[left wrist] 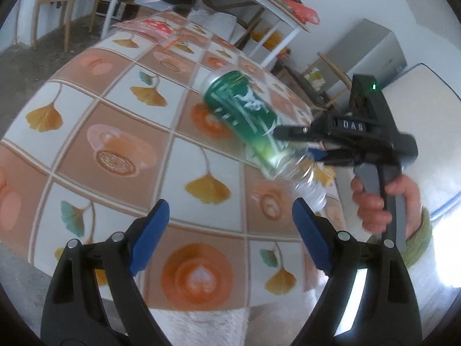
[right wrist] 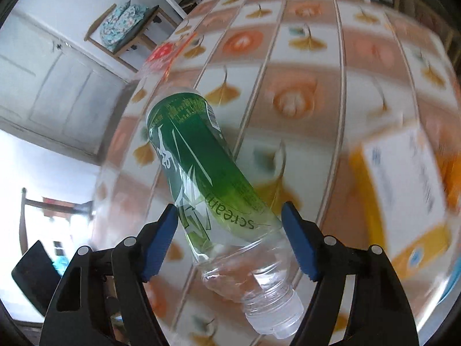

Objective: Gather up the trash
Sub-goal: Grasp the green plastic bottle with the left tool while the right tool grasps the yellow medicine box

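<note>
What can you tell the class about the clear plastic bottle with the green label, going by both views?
The clear plastic bottle with the green label looks empty. Its wrap fades from dark green to yellow-green, with white graphics and lettering. It has a ribbed neck and a clear cap. It sits tilted, cap end nearest the camera, between the blue pads of the right gripper, above the leaf-patterned tablecloth. The left gripper is not touching it.

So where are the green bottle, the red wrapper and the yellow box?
green bottle [right wrist: 201, 158], right wrist view, on its green label.
red wrapper [left wrist: 152, 27], left wrist view, on its red print.
yellow box [right wrist: 403, 190], right wrist view, on its white panel.
</note>
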Available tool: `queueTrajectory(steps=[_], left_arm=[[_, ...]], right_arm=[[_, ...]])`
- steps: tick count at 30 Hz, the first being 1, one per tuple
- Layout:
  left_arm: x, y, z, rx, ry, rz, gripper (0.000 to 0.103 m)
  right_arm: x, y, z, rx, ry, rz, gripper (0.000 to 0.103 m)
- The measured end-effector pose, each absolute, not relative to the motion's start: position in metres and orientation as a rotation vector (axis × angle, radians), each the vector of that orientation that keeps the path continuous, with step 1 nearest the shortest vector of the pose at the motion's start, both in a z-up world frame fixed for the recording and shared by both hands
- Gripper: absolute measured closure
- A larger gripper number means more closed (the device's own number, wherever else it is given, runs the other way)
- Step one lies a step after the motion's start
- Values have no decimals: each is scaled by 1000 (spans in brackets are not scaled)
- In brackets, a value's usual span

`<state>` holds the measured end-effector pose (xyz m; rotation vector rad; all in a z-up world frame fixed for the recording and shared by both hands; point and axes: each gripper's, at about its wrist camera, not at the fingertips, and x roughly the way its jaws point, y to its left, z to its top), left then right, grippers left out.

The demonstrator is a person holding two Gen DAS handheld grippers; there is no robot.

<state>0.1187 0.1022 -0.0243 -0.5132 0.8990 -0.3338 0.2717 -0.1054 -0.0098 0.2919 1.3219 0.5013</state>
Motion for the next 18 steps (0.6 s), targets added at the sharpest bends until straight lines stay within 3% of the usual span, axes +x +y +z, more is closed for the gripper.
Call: queueTrajectory(steps=[9,18], left_arm=[[113,84,-29,-566,968,-505,20],[135,66,-38,-611,1025,-452,20]], right_arm=[[189,-140,-25,654,1370,614,31],[136,-185,-15,722,1208,599,31]])
